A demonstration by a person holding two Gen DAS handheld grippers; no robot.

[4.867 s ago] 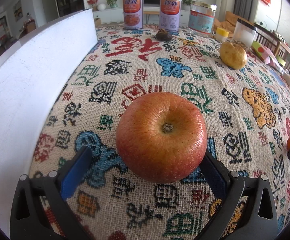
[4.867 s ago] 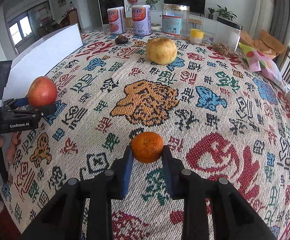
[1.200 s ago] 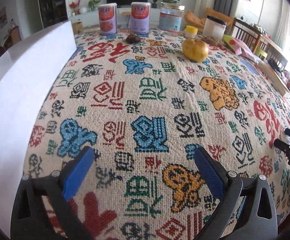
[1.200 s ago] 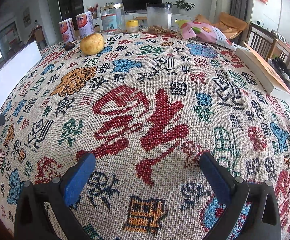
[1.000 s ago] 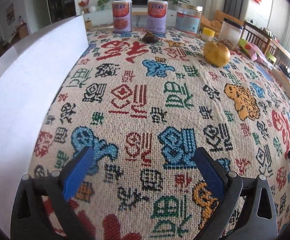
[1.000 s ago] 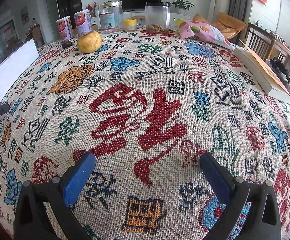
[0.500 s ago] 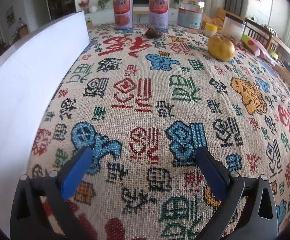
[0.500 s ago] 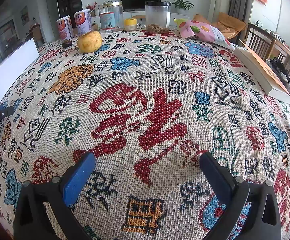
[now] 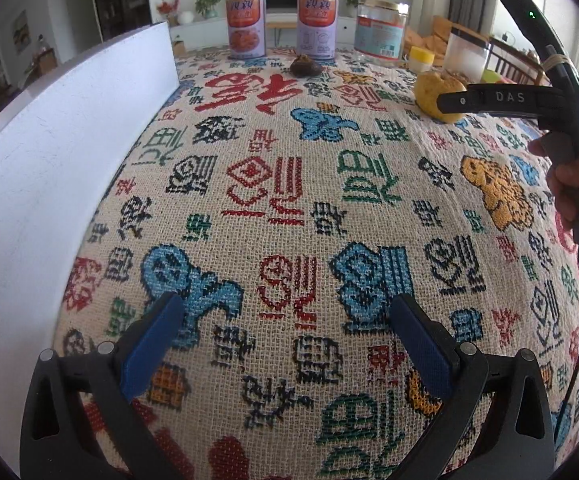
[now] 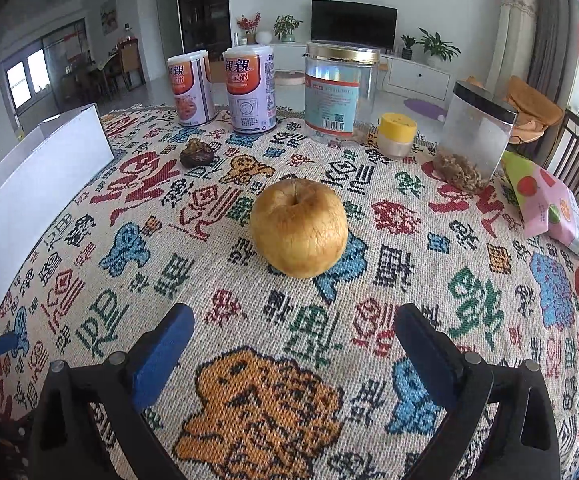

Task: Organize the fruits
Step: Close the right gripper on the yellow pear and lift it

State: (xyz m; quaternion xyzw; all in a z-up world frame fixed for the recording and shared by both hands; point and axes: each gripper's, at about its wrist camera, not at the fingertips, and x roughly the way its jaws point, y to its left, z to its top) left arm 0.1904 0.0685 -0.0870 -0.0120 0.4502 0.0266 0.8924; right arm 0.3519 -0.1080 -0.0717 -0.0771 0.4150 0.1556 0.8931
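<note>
A patterned woven cloth [image 10: 369,240] covers the desk, a television [image 10: 353,26] at twelve o'clock. A yellow apple [image 10: 299,228] sits centrally. Both the left gripper [image 9: 285,328] and right gripper [image 10: 295,336] have wide, empty jaws, the right's just narrowing slightly.

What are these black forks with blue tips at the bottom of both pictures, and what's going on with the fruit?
No robot here: a person holds hand-held tongs, one in each hand, each carrying a wide-angle camera that looks out along its two blue-padded fingers. One picture comes from the left tongs, the other from the right tongs. Both tongs are open and hold nothing; the right ones have just been closing slightly, with nothing between them. In the left view you can see the right tongs from the side, with the person's hand gripping them.

On the patterned tablecloth lie a yellow apple just ahead of the right tongs, a small dark fruit, two cans, jars and a snack bag. A white box stands on the left.
</note>
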